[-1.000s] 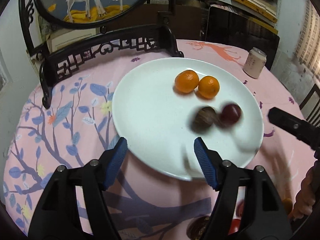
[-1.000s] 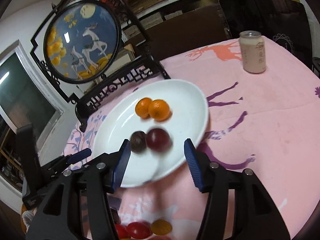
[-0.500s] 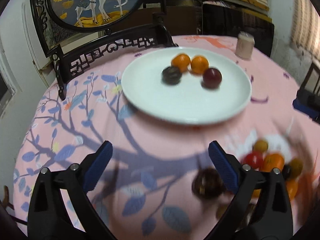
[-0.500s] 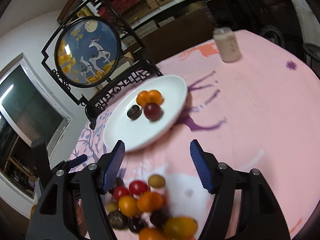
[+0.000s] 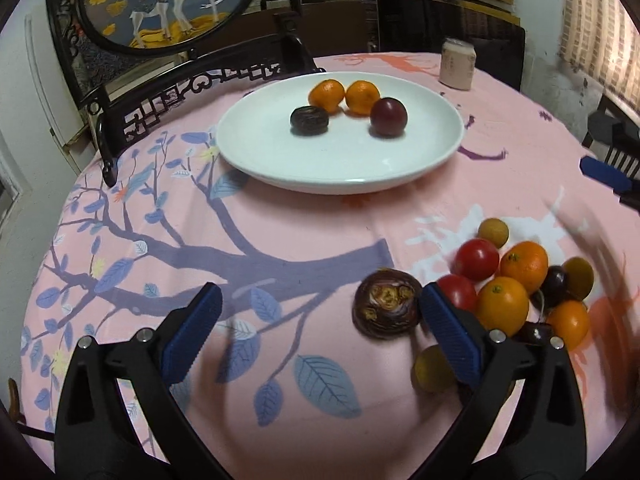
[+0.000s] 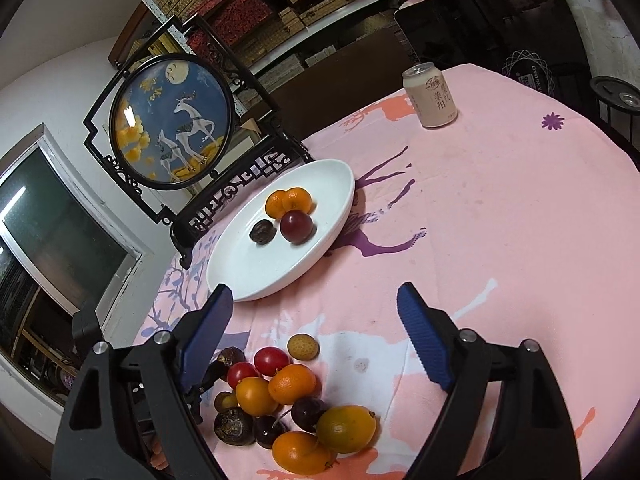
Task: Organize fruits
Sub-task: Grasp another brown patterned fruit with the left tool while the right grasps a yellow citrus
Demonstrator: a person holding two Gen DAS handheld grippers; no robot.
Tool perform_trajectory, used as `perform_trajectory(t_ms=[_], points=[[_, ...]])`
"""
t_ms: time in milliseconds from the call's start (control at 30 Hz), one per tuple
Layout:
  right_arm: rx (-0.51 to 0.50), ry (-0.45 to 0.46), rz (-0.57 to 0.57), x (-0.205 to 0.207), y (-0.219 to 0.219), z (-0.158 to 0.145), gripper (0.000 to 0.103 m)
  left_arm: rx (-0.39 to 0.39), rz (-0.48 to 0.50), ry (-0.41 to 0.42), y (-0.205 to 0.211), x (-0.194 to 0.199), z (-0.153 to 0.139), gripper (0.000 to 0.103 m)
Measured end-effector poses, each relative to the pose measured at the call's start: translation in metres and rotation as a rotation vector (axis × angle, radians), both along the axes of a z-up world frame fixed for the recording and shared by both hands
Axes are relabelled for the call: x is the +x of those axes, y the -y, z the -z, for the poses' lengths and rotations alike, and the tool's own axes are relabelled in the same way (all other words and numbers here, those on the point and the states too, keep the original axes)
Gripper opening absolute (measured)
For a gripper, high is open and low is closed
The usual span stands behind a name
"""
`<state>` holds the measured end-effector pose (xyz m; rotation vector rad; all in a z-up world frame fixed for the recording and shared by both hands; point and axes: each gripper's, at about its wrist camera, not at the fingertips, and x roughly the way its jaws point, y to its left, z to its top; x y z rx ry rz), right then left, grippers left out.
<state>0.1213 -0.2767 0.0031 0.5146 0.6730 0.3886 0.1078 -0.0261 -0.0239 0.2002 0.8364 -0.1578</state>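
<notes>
**Both hand-held grippers wide open over the fruit pile, nothing held**

Left hand-held gripper (image 5: 318,316): jaws spread wide, empty, low over the table (image 5: 280,232). Wrinkled dark fruit (image 5: 386,309) just inside the right finger (image 5: 450,338), on the cloth, not gripped.

Right hand-held gripper (image 6: 314,334): also wide open, empty, above the pile.

Loose fruit pile (image 5: 516,280) at 4 o'clock in the left wrist view, on the pink tablecloth near the table's edge:
- two red tomatoes (image 5: 476,259), touching
- oranges (image 5: 524,266) clustered at 3 o'clock of the tomatoes, touching
- small tan round fruit (image 5: 493,233) at 12 o'clock of the pile
- dark cherries or plums tucked among the oranges, partly hidden
- yellowish fruit (image 5: 430,368) half behind the right finger

Same pile in the right wrist view at 6 o'clock (image 6: 288,396), between and below the fingers.

White plate (image 5: 420,160) at 12 o'clock in the left wrist view, well apart from the pile. On it:
- two mandarins (image 5: 326,95) touching each other, far side
- dark wrinkled fruit (image 5: 309,120) at 7 o'clock of them
- dark red plum (image 5: 388,116) at 4 o'clock of them, close to the right mandarin

Beyond the plate:
- drink can (image 6: 430,94) upright at 1 o'clock, apart from everything
- round deer screen on black carved stand (image 6: 172,124) at 11 o'clock, stand base just behind the plate rim
</notes>
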Motion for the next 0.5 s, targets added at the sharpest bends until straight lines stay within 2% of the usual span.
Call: perform_trajectory(t_ms=[200,367,400,500], points=[[-0.008,-0.018,0.010,0.002,0.001,0.003,0.085,0.022,0.002,-0.013,-0.001,0.002,0.004,0.101],[-0.010,-0.019,0.015,0.002,0.002,0.003,0.085,0.133,-0.121,0.042,-0.017,0.006,0.002,0.101],[-0.010,-0.018,0.013,0.002,0.002,0.003,0.085,0.136,-0.139,0.044,-0.021,0.008,0.001,0.101],[-0.008,-0.016,0.008,0.001,0.001,0.002,0.085,0.061,-0.113,0.011,-0.026,0.010,0.002,0.101]])
